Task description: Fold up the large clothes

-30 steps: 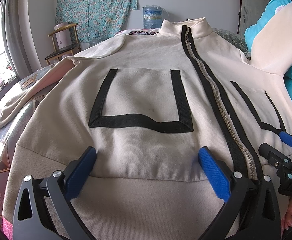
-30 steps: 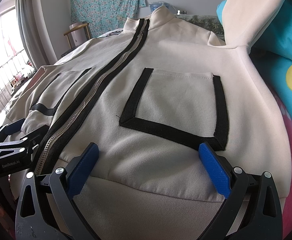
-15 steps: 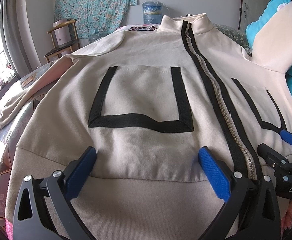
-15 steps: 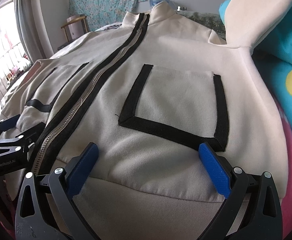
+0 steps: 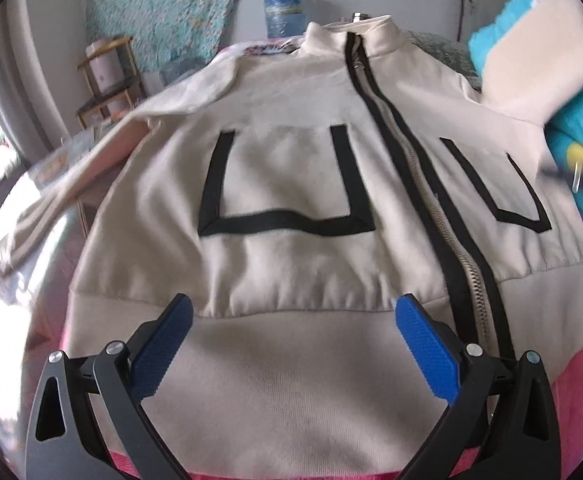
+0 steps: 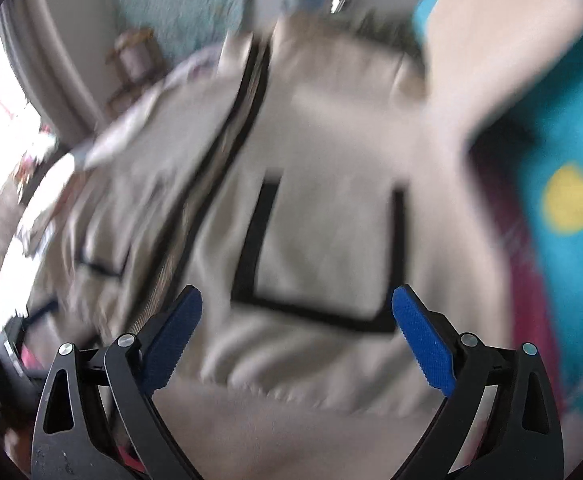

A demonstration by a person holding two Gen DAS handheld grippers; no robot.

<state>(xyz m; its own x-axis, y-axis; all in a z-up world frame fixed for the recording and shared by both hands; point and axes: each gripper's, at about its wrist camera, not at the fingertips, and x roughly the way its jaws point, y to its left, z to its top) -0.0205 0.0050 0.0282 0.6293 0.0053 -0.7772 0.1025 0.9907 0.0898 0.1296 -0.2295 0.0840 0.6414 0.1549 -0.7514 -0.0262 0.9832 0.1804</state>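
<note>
Left wrist view shows us the cream jacket [image 5: 291,272] lying flat and front-up on a pink cover [image 5: 551,384], its black-edged zip [image 5: 419,184] running up to the collar, a black-trimmed pocket on each side, and our left gripper [image 5: 293,320] poised over the ribbed hem with its blue pads spread wide and nothing between them. In the right wrist view, badly blurred, we see our right gripper [image 6: 295,312] likewise wide apart and empty above the jacket's hem, with a turquoise cushion [image 6: 571,184] just beside the garment.
</note>
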